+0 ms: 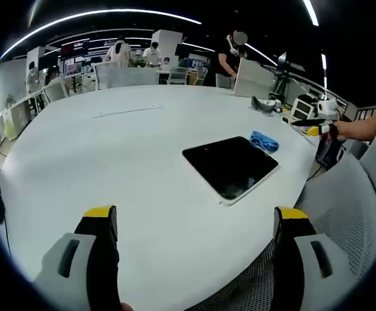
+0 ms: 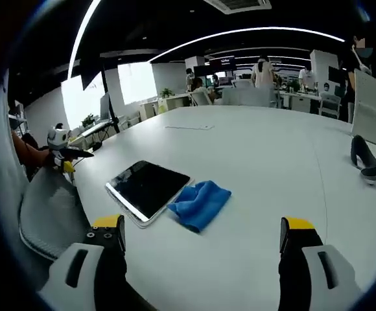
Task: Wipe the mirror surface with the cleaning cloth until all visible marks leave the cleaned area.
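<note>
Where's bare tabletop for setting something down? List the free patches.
Free: the wide white table beyond the mirror and blue cleaning cloth, out toward the far edge. Also free: the strip between the cloth and the right gripper. Crowded: the mirror's near corner, with the cloth touching it and a mesh chair back close by; dark objects sit at the table's right edge.

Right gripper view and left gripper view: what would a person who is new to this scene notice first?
First, the flat rectangular mirror with a dark glossy face and pale frame lying on the large white oval table, near the edge beside a grey mesh chair. Next, the crumpled bright blue cleaning cloth touching the mirror's side. Both hand-held grippers, left and right, are open, empty and short of both things.
</note>
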The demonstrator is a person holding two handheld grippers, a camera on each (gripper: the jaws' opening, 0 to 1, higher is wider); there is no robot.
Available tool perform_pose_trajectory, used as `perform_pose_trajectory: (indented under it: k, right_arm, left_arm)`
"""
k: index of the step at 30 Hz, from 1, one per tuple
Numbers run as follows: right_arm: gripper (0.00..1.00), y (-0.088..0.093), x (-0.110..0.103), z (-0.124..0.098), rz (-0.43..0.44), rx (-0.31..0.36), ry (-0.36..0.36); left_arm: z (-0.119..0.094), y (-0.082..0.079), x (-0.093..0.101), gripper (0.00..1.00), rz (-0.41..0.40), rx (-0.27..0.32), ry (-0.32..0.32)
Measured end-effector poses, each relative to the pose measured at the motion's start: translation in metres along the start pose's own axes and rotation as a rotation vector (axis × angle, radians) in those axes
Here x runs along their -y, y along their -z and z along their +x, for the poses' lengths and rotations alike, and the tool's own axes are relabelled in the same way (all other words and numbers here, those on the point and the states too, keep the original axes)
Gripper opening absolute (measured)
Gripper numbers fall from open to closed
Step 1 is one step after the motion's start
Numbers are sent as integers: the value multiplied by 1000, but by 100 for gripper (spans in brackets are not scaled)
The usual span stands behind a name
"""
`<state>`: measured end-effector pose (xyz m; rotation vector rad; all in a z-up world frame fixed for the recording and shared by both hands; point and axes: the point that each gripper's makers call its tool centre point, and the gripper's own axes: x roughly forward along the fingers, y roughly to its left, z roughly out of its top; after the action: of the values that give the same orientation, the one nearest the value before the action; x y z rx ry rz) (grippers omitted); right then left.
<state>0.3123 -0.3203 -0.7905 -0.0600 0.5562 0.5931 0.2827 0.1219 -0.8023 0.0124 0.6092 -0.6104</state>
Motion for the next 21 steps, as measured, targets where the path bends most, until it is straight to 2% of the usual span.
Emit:
perform_pose_trajectory:
  k: [3, 5, 7, 8, 10, 11, 16, 17, 19, 21]
  right_arm:
    - [98, 2, 3, -1, -6, -6, 5]
    - [98, 0, 5, -1, 22, 4, 3]
    - [98, -11, 3, 2, 0, 62, -12]
    - [98, -14, 6, 3, -30, 84, 2]
    - [98, 2, -1, 5, 33, -17, -32]
    - [98, -4, -1, 5, 5, 17, -28]
    - [98, 1, -9, 1, -14, 2, -18]
    - [98, 8, -11, -7, -45, -40, -11]
    - [98, 5, -15, -20, -53, -31, 2]
    - [98, 8, -15, -34, -36, -43, 19]
  left_arm:
    - [-2, 0, -7, 99, 15, 5, -26]
    - [-3, -2, -11, 99, -9, 10, -41]
    - [-4, -1, -15, 99, 35, 7, -63]
    - [-3, -1, -14, 99, 22, 7, -56]
    - [-3, -2, -13, 99, 15, 9, -57]
    - [-3, -4, -12, 99, 26, 14, -56]
    - [-1, -2, -9, 99, 11, 11, -36]
    - [-1, -2, -8, 99, 16, 8, -37]
    - [0, 0, -6, 99, 25, 0, -30]
    - [0, 1, -9, 99, -17, -3, -34]
